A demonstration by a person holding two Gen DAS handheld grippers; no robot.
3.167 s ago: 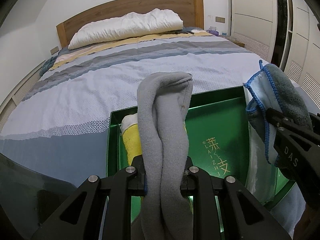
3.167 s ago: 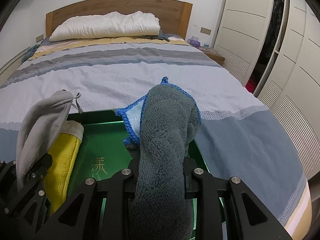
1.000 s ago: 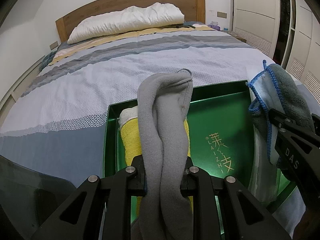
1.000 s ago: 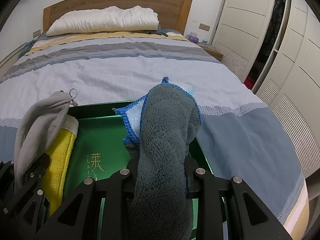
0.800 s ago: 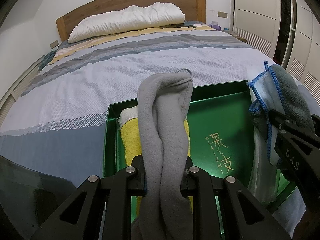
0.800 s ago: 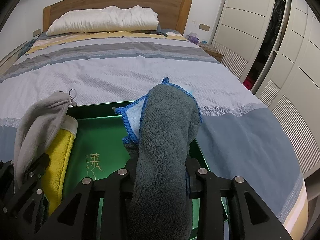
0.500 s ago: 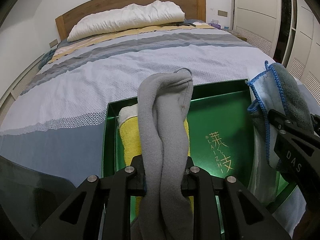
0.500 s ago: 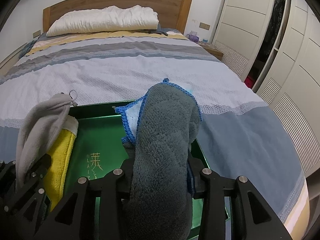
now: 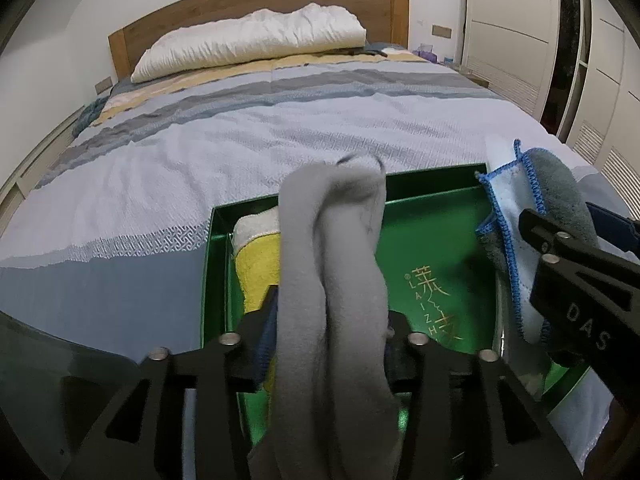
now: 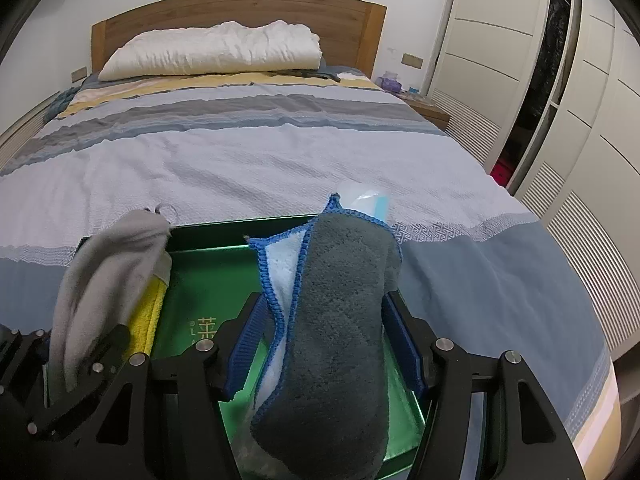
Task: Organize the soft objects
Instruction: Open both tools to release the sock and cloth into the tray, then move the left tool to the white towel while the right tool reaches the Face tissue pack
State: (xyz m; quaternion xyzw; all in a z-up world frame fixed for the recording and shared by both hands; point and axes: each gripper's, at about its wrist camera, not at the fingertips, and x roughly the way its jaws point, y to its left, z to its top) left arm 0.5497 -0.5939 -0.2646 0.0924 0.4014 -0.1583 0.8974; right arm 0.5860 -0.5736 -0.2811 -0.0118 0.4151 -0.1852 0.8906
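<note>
The left gripper (image 9: 330, 330) hangs over the near left part of the green tray (image 9: 436, 196), which sits on the striped bed (image 9: 280, 128). A rolled grey cloth (image 9: 332, 264) stands upright between its jaws. The jaws have just been opening; in the left wrist view a blue pad (image 9: 267, 334) shows beside the cloth on the left side, and the cloth bulges to the pads, so whether they still press on it cannot be told. Just left of this gripper, under and beside the grey cloth, a yellow towel (image 9: 258, 272) with a white end lies along the tray's left wall. Gold lettering (image 9: 434, 304) marks the bare tray floor between the two grippers.

The right gripper (image 10: 326, 344) hangs over the near right part of the tray (image 10: 224, 230). A dark grey towel (image 10: 340, 320) with blue edging and a pale blue face stands upright between its jaws. These jaws have also just been opening: both blue pads (image 10: 402, 340) stand clear of the towel with gaps on each side, so the towel is released yet sits between them.

Ahead of both grippers, at the far end of the bed, a white pillow (image 10: 212, 54) rests against the wooden headboard (image 10: 240, 10). To the right of the right gripper stand white wardrobes (image 10: 560, 92).
</note>
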